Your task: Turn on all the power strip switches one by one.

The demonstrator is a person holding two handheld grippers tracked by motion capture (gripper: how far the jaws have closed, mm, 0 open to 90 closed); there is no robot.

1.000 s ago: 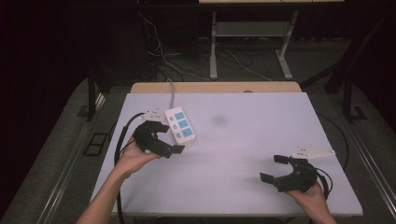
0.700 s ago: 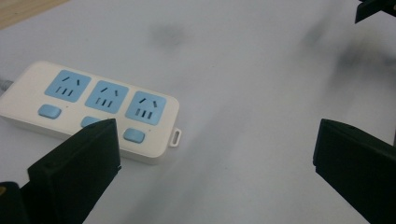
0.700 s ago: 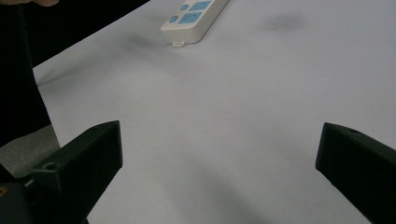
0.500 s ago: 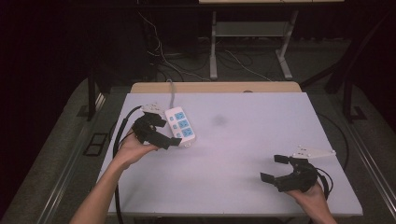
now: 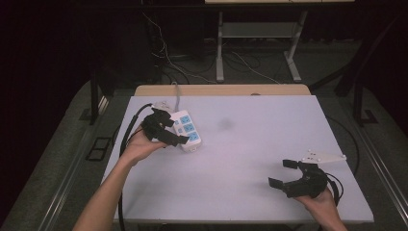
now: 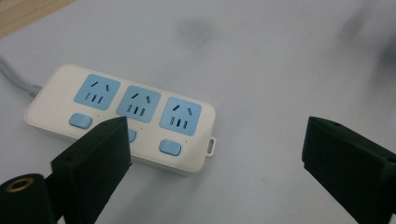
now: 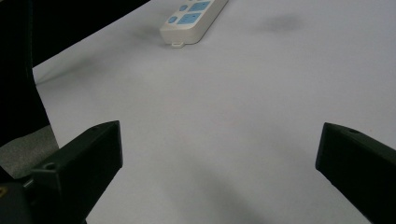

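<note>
A white power strip (image 5: 186, 133) with three blue sockets lies on the pale worktop (image 5: 250, 144) in the left half of the high view, its grey cord (image 5: 175, 91) running off toward the top edge. The left tool (image 5: 174, 134) hovers right over the strip, its jaws wide apart but just now closing a little; in the left gripper view one jaw overlaps the strip's near edge and nothing is gripped. The right tool (image 5: 283, 172) sits at the lower right, jaws spread over bare surface, well apart from the strip.
</note>
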